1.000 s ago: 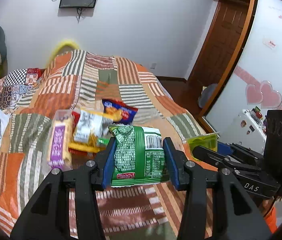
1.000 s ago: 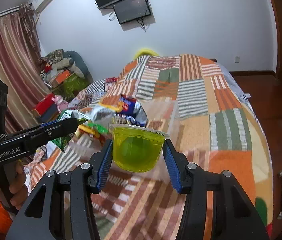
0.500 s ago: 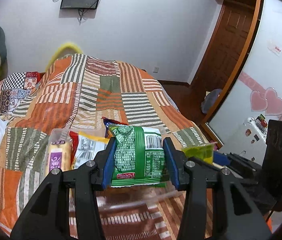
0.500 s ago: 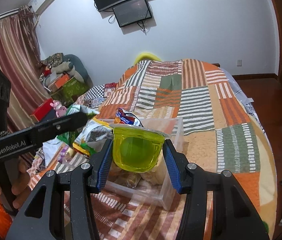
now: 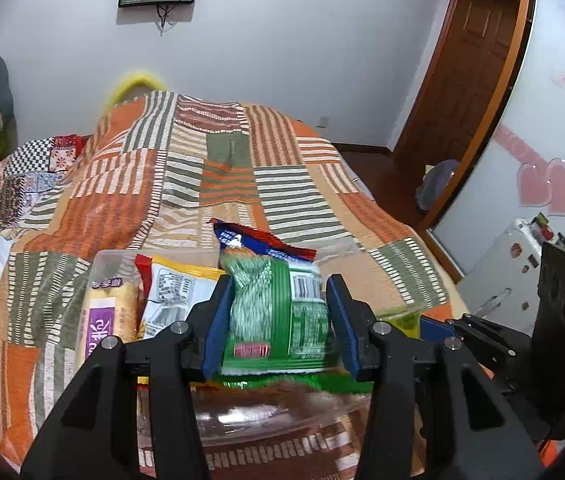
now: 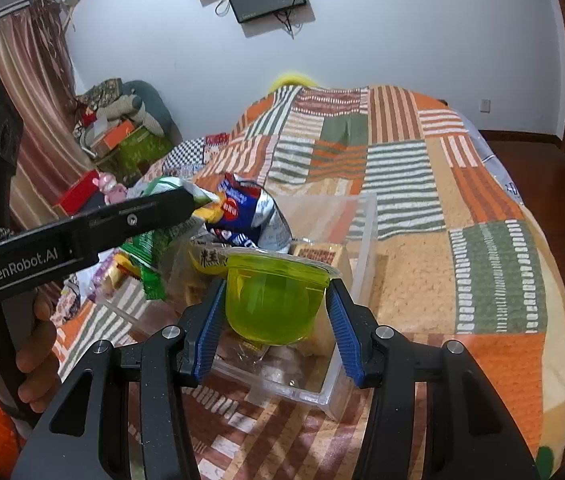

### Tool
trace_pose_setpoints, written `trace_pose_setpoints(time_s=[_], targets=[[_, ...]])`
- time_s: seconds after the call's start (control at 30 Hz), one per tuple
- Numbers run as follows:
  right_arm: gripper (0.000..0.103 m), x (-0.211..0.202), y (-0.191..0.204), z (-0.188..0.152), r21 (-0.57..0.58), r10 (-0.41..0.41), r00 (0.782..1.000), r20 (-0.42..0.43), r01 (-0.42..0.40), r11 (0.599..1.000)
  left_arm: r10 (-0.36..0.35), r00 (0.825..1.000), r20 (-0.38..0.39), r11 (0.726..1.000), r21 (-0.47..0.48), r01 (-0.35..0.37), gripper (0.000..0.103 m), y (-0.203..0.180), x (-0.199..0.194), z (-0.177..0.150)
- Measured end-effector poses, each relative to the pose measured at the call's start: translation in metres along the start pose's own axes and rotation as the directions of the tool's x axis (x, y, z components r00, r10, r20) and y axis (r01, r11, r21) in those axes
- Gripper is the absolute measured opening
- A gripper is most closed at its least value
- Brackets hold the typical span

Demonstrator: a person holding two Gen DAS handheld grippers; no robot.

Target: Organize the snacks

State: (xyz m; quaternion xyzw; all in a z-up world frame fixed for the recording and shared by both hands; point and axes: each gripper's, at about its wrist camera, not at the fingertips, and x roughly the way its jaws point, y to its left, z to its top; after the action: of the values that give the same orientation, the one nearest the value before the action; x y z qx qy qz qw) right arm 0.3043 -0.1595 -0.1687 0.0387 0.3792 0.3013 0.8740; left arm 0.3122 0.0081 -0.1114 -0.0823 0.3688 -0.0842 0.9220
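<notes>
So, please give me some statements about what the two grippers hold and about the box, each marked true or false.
1. The left gripper holds a green snack bag. True.
2. The right gripper is empty. False: its fingers clamp a yellow-green jelly cup.
3. The clear plastic box rests on the striped bedspread. True.
4. The clear plastic box holds nothing. False: several snack packets lie inside, among them a blue and red packet.
</notes>
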Motion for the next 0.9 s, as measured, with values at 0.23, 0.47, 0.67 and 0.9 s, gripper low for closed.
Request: trace_pose_setpoints(time_s=[0.23,0.47,0.67,0.9], targets=[[0.048,-0.002,0.003,0.001,-0.014,-0.011,1.0,-0.002,0.011,1.0,-0.009,1.0,-0.001,1.0,-0.014,0.009,0.055,0.001,-0.007,-0.002],[0.049,-0.022,0.007,0.006,-0.01,-0.018,1.0,0.02,0.018,1.0,-0.008,1.0,0.027,1.0,-0.012,0.009,0.055,-0.002,-0.031,-0.005],[0.049,-0.06,0.016,0.013,-0.015,-0.019,0.996,0.087,0.02,1.0,0.006,0.995,0.102,1.0,0.003,-0.006,0.055,-0.007,-0.074,-0.006],[0.049,-0.113,0.04,0.021,-0.044,-0.009,0.979,0.203,0.018,0.999,0.04,0.969,0.246,0.998,0.038,-0.051,0.055,-0.017,-0.142,-0.01]])
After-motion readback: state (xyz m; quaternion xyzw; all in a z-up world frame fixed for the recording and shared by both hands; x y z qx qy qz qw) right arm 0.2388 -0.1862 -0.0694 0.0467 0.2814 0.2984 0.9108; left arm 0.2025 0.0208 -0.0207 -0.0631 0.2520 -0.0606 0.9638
